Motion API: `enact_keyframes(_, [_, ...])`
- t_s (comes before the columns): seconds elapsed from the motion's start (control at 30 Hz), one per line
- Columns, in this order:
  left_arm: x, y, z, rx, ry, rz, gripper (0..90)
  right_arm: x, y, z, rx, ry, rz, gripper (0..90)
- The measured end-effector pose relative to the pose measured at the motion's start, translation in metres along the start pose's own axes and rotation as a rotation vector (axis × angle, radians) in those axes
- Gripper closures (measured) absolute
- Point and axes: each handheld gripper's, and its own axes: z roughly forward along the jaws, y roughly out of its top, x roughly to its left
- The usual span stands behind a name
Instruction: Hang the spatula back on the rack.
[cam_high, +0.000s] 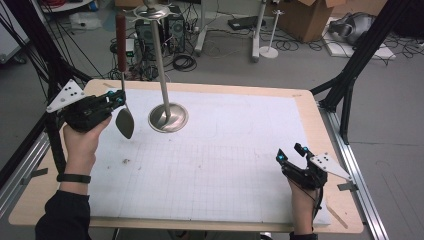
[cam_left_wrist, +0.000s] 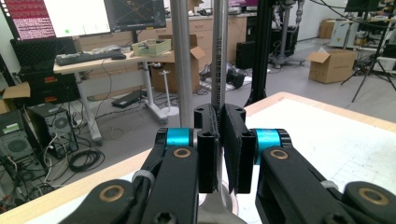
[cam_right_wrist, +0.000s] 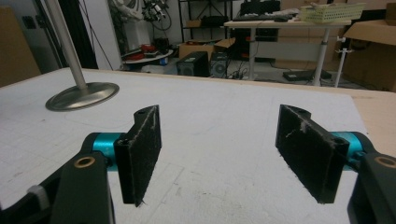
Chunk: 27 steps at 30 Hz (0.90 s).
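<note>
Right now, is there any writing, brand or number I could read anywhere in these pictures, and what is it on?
None can be read for certain.
Spoon handle, clamped in the left gripper: small dark print runs along the steel, too small to read.
Monitor on the far desk: rows of text on a red window, blurred.
Cardboard boxes on the floor: no legible label.
White gridded mat on the table: lines, no readable figures.

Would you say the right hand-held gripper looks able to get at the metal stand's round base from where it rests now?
Probably yes: the right hand-held gripper is open, and bare mat lies between it and the stand's base. The spoon, held by the left hand-held gripper, hangs beyond, on the far side.
</note>
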Motion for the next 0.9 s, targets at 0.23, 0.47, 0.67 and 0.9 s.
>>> enact_keyframes(0.23, [0.006, 0.003, 0.008, 0.014, -0.003, -0.011, 83.9, 0.000, 0.000, 0.000, 0.002, 0.000, 0.002, 30.2])
enact_keyframes(0.47, [0.010, 0.001, 0.016, 0.038, 0.009, -0.023, 83.8, -0.001, 0.000, 0.000, -0.004, 0.003, 0.000, 30.2])
enact_keyframes(0.67, [0.013, 0.001, 0.020, 0.045, 0.002, -0.024, 83.9, -0.001, 0.000, 0.000, -0.005, 0.002, 0.002, 30.2])
enact_keyframes(0.9, [0.016, 0.000, 0.023, 0.054, 0.008, -0.030, 83.9, -0.001, 0.000, 0.000, -0.002, 0.002, 0.001, 30.2])
